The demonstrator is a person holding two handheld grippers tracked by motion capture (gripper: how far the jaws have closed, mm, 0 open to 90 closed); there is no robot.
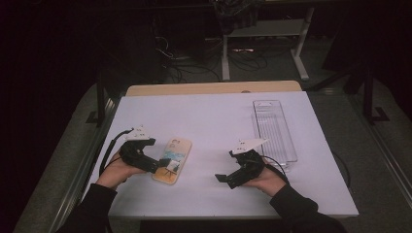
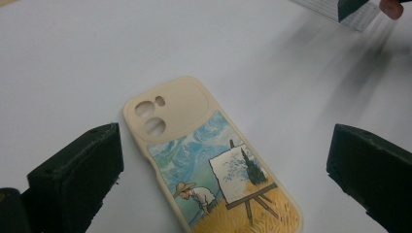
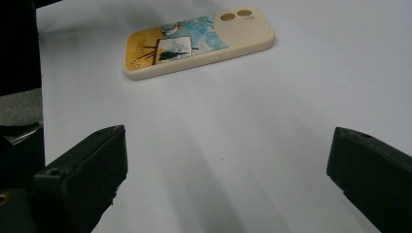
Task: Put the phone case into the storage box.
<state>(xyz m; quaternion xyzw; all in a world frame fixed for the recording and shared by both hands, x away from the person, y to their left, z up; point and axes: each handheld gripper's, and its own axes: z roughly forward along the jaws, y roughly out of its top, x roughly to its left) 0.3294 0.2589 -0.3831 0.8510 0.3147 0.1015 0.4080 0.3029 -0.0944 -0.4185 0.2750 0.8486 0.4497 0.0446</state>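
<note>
Just ahead — left claw (image 2: 223, 165) astride phone case (image 2: 209, 160).

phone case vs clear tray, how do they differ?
The case is opaque cream with a painted picture; the tray is see-through and plain. The case is shorter than the tray. The case lies between the open left tongs; the tray lies just beyond the right tongs, which are open and hold nothing. Both lie flat on the white table.
</note>
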